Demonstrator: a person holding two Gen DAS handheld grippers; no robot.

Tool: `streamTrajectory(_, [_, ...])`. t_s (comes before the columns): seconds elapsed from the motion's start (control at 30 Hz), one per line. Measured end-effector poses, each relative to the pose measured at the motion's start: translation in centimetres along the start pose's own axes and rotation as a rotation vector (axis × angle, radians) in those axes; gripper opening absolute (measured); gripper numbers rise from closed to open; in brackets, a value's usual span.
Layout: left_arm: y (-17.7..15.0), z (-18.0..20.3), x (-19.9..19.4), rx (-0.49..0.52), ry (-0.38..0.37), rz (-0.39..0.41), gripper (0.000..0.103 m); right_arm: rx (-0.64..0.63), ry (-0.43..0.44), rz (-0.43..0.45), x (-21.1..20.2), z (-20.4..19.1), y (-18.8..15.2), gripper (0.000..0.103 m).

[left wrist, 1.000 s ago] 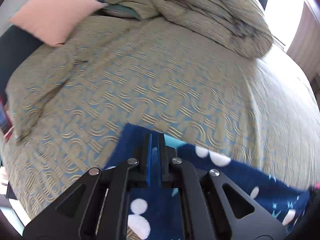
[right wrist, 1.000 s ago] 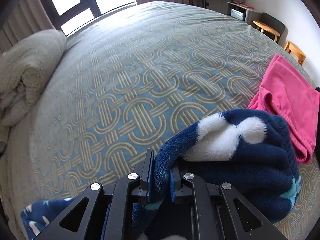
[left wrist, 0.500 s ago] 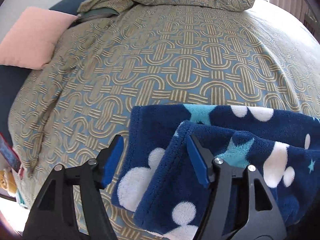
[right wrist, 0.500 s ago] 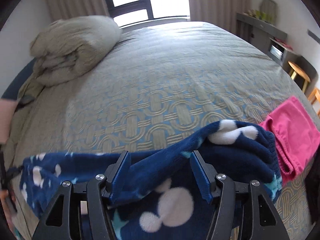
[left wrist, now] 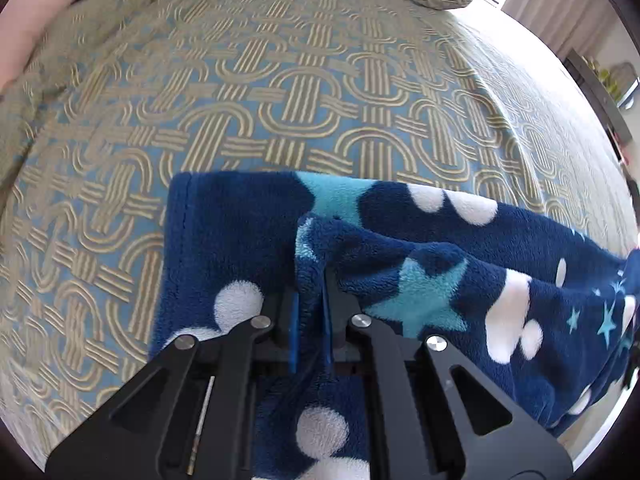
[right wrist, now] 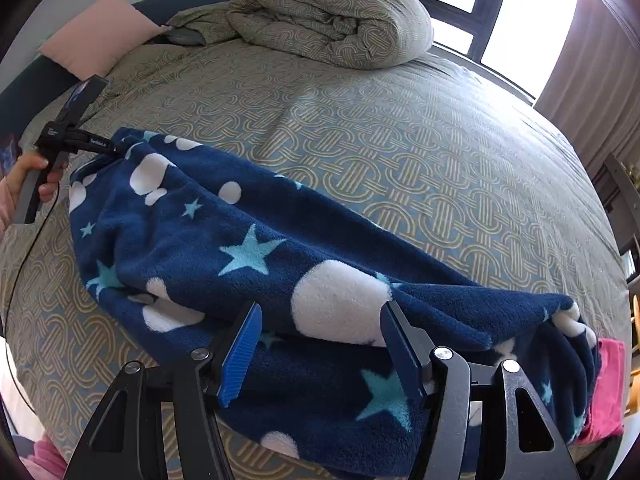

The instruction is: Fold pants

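The navy fleece pants (right wrist: 248, 240) with white dots and light-blue stars lie lengthwise across the near part of the bed. In the left wrist view the upper leg's hem (left wrist: 316, 240) lies on the lower leg (left wrist: 224, 232). My left gripper (left wrist: 310, 316) is shut on that upper hem; it also shows far left in the right wrist view (right wrist: 108, 148), at the pants' end. My right gripper (right wrist: 324, 344) is open, its blue pads either side of the fabric near the waist end, not pinching it.
The bed (right wrist: 400, 140) has a patterned green-blue cover. A rolled duvet (right wrist: 332, 12) and a pink pillow (right wrist: 96, 28) lie at the head. A pink garment (right wrist: 608, 392) lies at the right by the pants. Furniture stands beyond the bed's right edge.
My left gripper, open half a second ago, has shut on the upper leg's hem. My right gripper has stayed open and the pants now lie stretched out longer across the bed.
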State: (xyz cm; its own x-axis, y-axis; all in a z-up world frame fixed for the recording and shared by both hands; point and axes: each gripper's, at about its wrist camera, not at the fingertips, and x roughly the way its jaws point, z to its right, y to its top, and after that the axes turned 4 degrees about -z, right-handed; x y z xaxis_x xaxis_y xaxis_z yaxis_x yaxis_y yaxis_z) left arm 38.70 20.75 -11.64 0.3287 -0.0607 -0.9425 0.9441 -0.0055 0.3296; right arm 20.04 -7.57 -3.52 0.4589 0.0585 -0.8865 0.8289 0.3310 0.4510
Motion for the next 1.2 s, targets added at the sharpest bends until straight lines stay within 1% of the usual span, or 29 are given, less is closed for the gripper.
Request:
streamTrajectory(0.07, [-0.6, 1.3, -0.8, 0.064, 0.039, 0.028, 0.009, 0.003, 0.011, -0.003, 0.4, -0.2, 0.6, 0.063])
streamTrajectory(0.17, [-1.0, 2.1, -2.7, 0.101, 0.032, 0.078, 0.009, -0.029, 0.016, -0.012, 1.2, -0.6, 1.4, 0.063])
streamTrajectory(0.27, [-1.1, 2.0, -4.5, 0.109, 0.024, 0.122, 0.009, -0.123, 0.007, -0.05, 2.5, -1.2, 2.1, 0.063])
streamTrajectory(0.33, [-0.6, 1.7, -4.6, 0.117, 0.026, 0.108, 0.009, -0.201, -0.023, -0.08, 3.8, -1.6, 2.7, 0.064])
streamTrajectory(0.37, [-0.4, 1.4, -4.2, 0.116, 0.036, 0.098, 0.01, -0.228, -0.028, -0.094, 4.3, -1.6, 3.0, 0.064])
streamTrajectory(0.4, [-0.4, 1.3, -3.8, 0.115, 0.038, 0.082, 0.013, -0.248, -0.016, -0.114, 5.0, -1.5, 3.4, 0.064])
streamTrajectory(0.43, [-0.3, 1.1, -3.1, 0.112, 0.036, 0.062, 0.017, -0.255, 0.012, -0.142, 5.6, -1.2, 3.8, 0.066])
streamTrajectory(0.47, [-0.2, 0.7, -2.6, 0.107, 0.038, 0.047, 0.022, -0.25, 0.047, -0.172, 6.1, -0.7, 4.2, 0.07])
streamTrajectory(0.5, [-0.3, 0.5, -1.8, 0.096, 0.042, 0.026, 0.04, -0.238, 0.079, -0.198, 6.7, -0.2, 4.6, 0.073])
streamTrajectory(0.53, [-0.1, -0.1, -0.8, 0.083, 0.039, 0.008, 0.064, -0.22, 0.119, -0.225, 7.3, 0.4, 5.0, 0.075])
streamTrajectory(0.57, [-0.2, -0.3, -0.1, 0.07, 0.038, -0.005, 0.072, -0.201, 0.157, -0.252, 7.8, 0.9, 5.2, 0.077])
streamTrajectory(0.6, [0.0, -0.7, 0.7, 0.057, 0.038, -0.014, 0.076, -0.179, 0.194, -0.283, 8.4, 1.4, 5.4, 0.078])
streamTrajectory(0.63, [-0.1, -0.8, 1.3, 0.045, 0.029, -0.022, 0.076, -0.152, 0.225, -0.309, 8.9, 1.8, 5.6, 0.077])
streamTrajectory(0.67, [0.0, -0.9, 1.7, 0.031, 0.011, -0.022, 0.076, -0.129, 0.243, -0.314, 9.1, 2.1, 5.7, 0.076])
streamTrajectory(0.7, [0.1, -0.9, 1.8, 0.016, -0.004, -0.012, 0.076, -0.113, 0.257, -0.296, 9.0, 2.2, 5.8, 0.06])
streamTrajectory(0.73, [0.2, -0.7, 1.8, 0.013, -0.016, -0.008, 0.074, -0.108, 0.261, -0.281, 8.8, 2.2, 6.0, 0.044])
streamTrajectory(0.77, [0.3, -0.4, 1.8, 0.025, -0.016, -0.01, 0.069, -0.098, 0.254, -0.275, 8.8, 2.0, 6.1, 0.009])
streamTrajectory(0.8, [0.3, 0.0, 1.8, 0.045, -0.005, -0.009, 0.054, -0.086, 0.246, -0.26, 8.6, 1.9, 6.3, 0.006])
streamTrajectory(0.83, [0.2, 0.2, 1.4, 0.066, -0.01, -0.001, 0.027, -0.09, 0.225, -0.232, 8.3, 1.6, 6.4, 0.006])
streamTrajectory(0.87, [0.2, 0.5, 0.9, 0.074, -0.023, 0.002, 0.015, -0.097, 0.208, -0.212, 8.0, 1.3, 6.4, 0.006])
streamTrajectory(0.93, [0.0, 0.7, -0.7, 0.075, -0.019, 0.035, 0.013, -0.096, 0.198, -0.165, 7.1, 0.9, 6.6, 0.005])
streamTrajectory(1.0, [-0.4, 0.5, -3.0, 0.082, -0.011, 0.102, 0.013, -0.079, 0.211, -0.107, 5.6, 1.1, 7.0, 0.005])
streamTrajectory(1.07, [-0.6, -0.1, -5.3, 0.054, -0.042, 0.158, 0.013, -0.064, 0.214, -0.048, 4.1, 1.6, 7.8, 0.005])
streamTrajectory(1.13, [-0.3, -1.2, -7.1, 0.015, -0.052, 0.207, 0.012, -0.054, 0.196, -0.008, 3.1, 1.9, 9.1, 0.005])
streamTrajectory(1.2, [0.5, -2.5, -8.1, -0.031, -0.016, 0.248, 0.011, -0.042, 0.155, 0.015, 3.0, 2.2, 10.4, 0.005])
